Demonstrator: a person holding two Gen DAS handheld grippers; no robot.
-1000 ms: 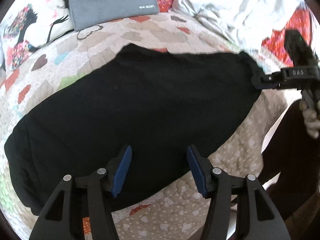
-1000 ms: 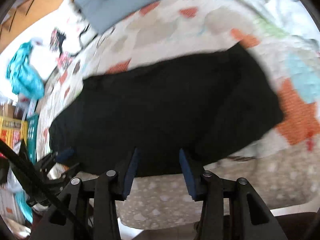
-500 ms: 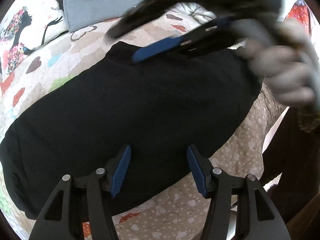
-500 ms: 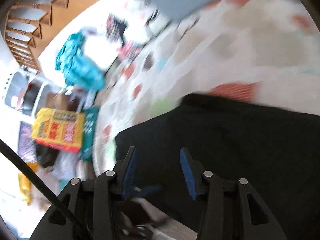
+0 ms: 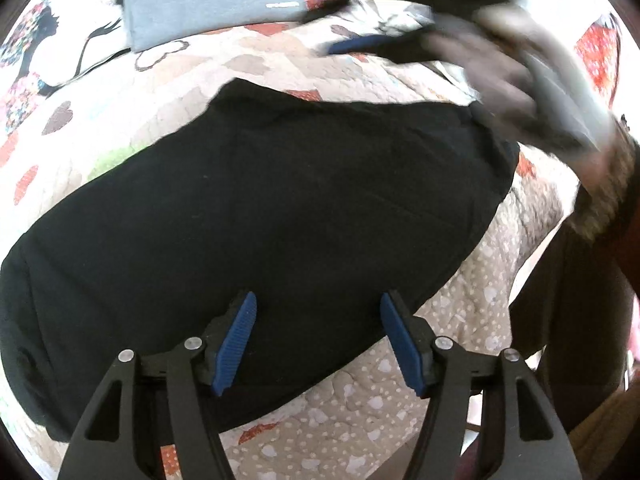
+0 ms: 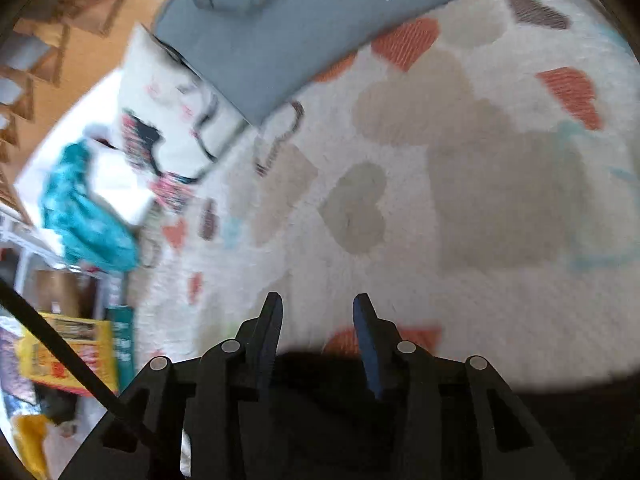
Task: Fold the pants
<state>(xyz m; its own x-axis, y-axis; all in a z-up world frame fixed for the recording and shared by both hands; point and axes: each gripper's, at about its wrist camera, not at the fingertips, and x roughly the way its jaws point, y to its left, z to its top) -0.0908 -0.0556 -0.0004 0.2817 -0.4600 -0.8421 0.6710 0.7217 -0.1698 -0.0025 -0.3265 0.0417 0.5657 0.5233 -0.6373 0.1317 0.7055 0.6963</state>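
A folded grey fabric garment (image 5: 216, 0) lies at upper left on the heart-patterned quilt (image 5: 192, 76) (its white logo unreadable). Black pants (image 5: 256, 216) fill mid-frame. Left tool (image 5: 318, 340) and right tool (image 6: 318, 344) gape, empty.

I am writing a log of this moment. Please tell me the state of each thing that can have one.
Black pants: lying flat on the quilt, folded.
Grey garment: folded, lying flat.
Left claw: open, holding nothing.
Right claw: open, holding nothing.
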